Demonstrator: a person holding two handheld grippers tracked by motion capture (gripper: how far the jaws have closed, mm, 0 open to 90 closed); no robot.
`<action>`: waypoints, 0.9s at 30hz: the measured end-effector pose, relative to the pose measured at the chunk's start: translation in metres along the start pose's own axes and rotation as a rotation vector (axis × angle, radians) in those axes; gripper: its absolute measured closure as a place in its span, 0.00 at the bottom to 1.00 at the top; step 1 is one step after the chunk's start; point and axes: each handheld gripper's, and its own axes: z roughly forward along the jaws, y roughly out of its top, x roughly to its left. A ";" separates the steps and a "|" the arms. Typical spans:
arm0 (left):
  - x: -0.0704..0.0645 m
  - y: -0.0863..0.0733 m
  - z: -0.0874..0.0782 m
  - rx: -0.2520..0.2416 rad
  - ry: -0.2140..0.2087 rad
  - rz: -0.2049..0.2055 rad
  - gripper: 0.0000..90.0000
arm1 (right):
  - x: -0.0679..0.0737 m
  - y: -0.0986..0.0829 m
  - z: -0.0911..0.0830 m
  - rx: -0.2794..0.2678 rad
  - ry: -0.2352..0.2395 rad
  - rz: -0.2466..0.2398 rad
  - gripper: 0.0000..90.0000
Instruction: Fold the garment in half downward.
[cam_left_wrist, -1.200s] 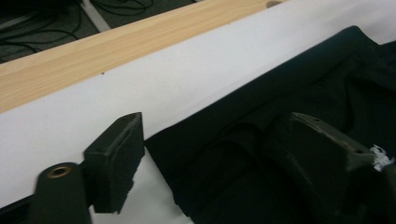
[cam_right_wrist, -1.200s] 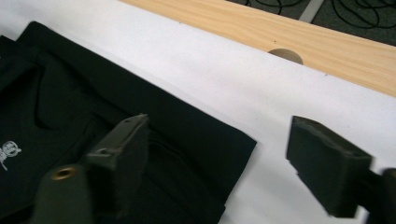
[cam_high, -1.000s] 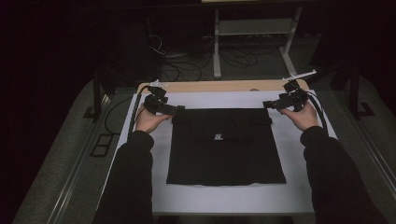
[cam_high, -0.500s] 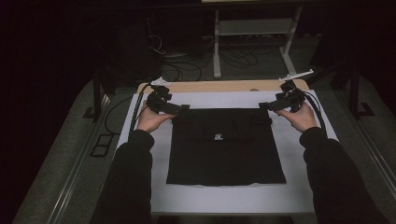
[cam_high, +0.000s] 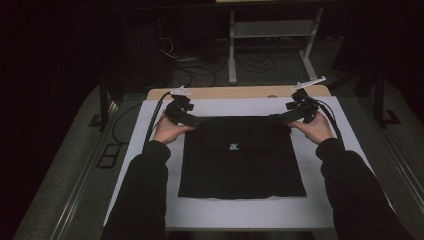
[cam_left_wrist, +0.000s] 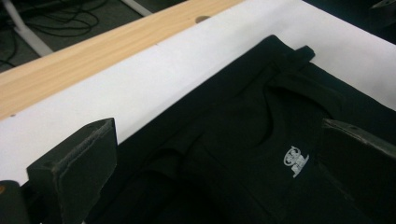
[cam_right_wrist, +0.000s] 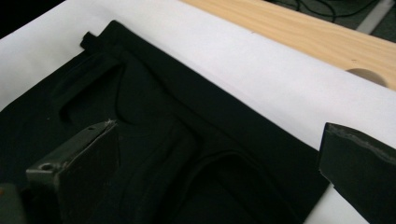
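Shirt (cam_high: 242, 155) lies flat on the white sheet (cam_high: 240, 212); we see the left gripper (cam_high: 196, 120) and right gripper (cam_high: 276, 118) at its far corners. In each gripper view, jaws stand apart over the shirt.

The right gripper (cam_right_wrist: 219, 172), fingers (cam_right_wrist: 79, 172) spread wide, hovers over a black garment (cam_right_wrist: 154, 140) on white sheet (cam_right_wrist: 261, 70).
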 end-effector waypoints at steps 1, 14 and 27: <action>0.000 -0.001 0.002 0.003 -0.006 0.003 0.00 | 0.004 0.000 0.003 0.008 0.010 -0.008 0.00; -0.002 -0.010 0.018 0.032 -0.049 -0.001 0.00 | 0.015 -0.002 0.022 0.045 0.051 -0.047 0.00; 0.008 -0.019 0.030 0.054 -0.083 -0.050 0.00 | 0.015 -0.007 0.043 0.092 0.053 -0.037 0.00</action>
